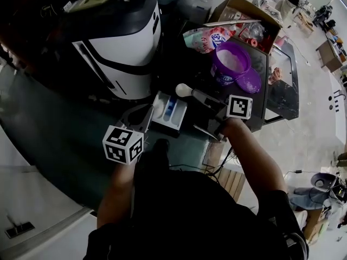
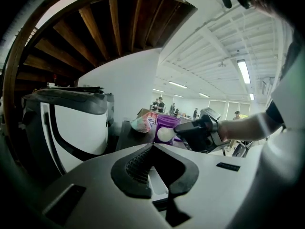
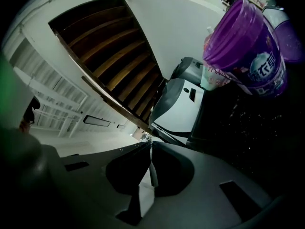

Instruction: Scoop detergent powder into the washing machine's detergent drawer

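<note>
Closest in, the left gripper is shut, tips meeting. In its own view a pale strip shows low down between the pads, but I can't tell what it is. From the head view its tip sits right at the left end of the drawer. Whether it's actually pinching that edge, I can't say.

The drawer is a white tray with a blue bit in the middle, pulled out in front of the washing machine.

Just past the drawer's far right corner is the scoop, white with a round bowl. The right gripper is clamped on its handle. In the right gripper view the claw is closed tight on something thin and white. The left gripper view shows it nicely from the side — scoop bowl poking out of the dark jaws of the right gripper. I can't tell if there's powder in the bowl.

Further back on the dark tabletop is the purple tub, open, with pale powder inside. Its purple lid lies just beside it on the right. The tub looms large in the right gripper view.

Behind the tub there's a pinkish bag, then a cardboard box. The washing machine is off to the left — white body, black trim.
</note>
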Available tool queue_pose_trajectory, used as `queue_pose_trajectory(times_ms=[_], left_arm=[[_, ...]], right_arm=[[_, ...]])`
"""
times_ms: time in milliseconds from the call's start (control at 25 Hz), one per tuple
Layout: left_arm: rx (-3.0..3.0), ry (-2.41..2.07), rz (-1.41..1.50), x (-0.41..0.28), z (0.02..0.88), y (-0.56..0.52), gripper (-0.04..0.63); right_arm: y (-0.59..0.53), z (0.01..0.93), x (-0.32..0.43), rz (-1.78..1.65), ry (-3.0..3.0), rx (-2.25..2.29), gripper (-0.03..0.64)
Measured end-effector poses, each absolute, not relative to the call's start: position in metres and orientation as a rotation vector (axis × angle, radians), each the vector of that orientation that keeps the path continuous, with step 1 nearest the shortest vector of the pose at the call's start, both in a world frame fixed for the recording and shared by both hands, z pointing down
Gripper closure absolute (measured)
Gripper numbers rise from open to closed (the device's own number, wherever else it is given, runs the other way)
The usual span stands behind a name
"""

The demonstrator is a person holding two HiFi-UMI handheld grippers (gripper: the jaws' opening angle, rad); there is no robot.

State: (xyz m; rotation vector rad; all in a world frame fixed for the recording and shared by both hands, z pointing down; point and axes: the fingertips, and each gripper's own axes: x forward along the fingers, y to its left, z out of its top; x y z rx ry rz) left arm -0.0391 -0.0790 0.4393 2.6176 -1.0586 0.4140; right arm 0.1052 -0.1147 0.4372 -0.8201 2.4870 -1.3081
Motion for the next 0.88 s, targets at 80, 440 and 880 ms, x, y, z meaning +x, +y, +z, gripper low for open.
queue_pose_trajectory(times_ms=[80,440,880], left_arm=[[2.606,-1.069,0.415,-0.045,0.443,-0.08,0.588],[2.557,-1.101,0.384,-0.071,0.457,-0.089,0.588],[2.529,-1.092,0.404,-0.082,0.474,-0.092,0.588]], right_arm=[[-0.115,0.446,0.095,-1.335,2.492,-0.814,0.597],[-0.119,0.473,0.051,-1.413,2.519,-0.809,0.597],[-0.134,0.511,0.029,-1.48,2.552,-0.891,0.597]])
